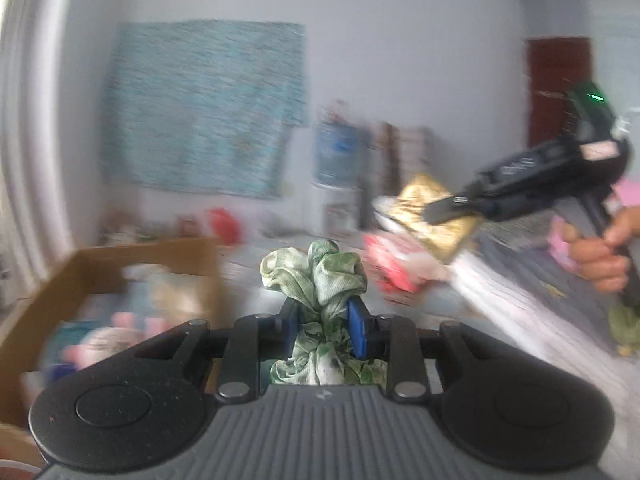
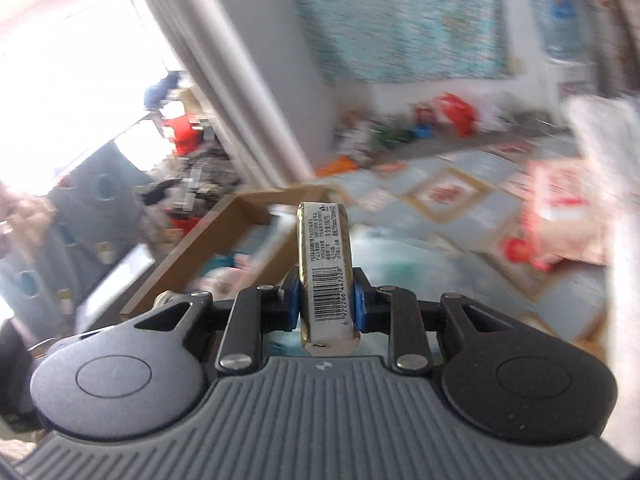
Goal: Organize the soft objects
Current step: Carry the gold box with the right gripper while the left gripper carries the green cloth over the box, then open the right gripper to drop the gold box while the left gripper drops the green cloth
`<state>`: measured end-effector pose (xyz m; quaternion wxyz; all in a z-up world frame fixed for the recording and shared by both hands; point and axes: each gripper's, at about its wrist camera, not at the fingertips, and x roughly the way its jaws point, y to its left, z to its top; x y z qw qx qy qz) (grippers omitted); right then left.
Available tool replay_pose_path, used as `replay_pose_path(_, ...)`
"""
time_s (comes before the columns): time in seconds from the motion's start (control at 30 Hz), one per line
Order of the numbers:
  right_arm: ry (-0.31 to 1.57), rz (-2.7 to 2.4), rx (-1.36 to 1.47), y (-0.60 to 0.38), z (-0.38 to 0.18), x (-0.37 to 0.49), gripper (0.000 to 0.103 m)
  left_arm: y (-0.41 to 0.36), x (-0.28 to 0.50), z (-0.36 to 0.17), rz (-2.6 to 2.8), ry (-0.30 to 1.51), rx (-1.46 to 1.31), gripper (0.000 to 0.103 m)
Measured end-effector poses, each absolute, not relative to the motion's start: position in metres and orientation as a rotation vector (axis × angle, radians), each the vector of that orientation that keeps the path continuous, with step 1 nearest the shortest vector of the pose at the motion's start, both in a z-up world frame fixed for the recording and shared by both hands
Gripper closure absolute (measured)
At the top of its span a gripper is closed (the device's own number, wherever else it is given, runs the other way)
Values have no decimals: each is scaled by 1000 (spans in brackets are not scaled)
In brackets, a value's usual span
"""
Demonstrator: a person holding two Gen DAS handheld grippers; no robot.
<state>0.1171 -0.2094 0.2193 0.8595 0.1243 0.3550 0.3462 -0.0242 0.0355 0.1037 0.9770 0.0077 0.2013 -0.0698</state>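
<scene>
Watching from beside the bed, I see both hands loaded. The left gripper (image 1: 324, 330) has its blue pads pinched together on a bunched green-and-white cloth (image 1: 320, 280), which puffs out ahead of the pads and trails in loose folds behind them. The right gripper (image 2: 325, 306) is clamped on a gold packet (image 2: 324, 268), held edge-on with the barcode face up and most of its length sticking out beyond the pads. An open cardboard box (image 1: 120, 264) sits ahead of and below the left gripper, off to its left, already holding some pale soft things too blurred to name.

My worry is the cloth: only a gathered waist is caught, so I judge a quick swing could let folds slide free, or the hanging tail could snag the box rim. The packet looks slick, and with so much of it overhanging it may pivot or slip. Both grippers look headed for one box, so I'd guess they could bump if they arrive together.
</scene>
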Motion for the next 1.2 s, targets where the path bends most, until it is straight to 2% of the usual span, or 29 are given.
replay_pose_path(0.17, 775, 929, 289, -139, 229, 123, 79, 86, -28, 104, 32, 435, -27, 75)
replay_pose_path(0.43, 1025, 1089, 252, -3, 197, 152, 79, 133, -25, 88, 135, 478, -114, 74)
replay_pose_path(0.7, 1251, 1104, -54, 110, 147, 157, 78, 170, -32, 77, 181, 500, -155, 74)
replay_pose_path(0.9, 1376, 1157, -300, 146, 127, 161, 77, 195, -42, 73, 222, 487, -180, 73)
replay_pose_path(1.0, 1391, 1142, -437, 154, 118, 162, 76, 202, -43, 72, 240, 485, -193, 73)
replay_pose_path(1.2, 1282, 1067, -582, 162, 116, 165, 73, 208, -42, 73, 244, 485, -201, 73)
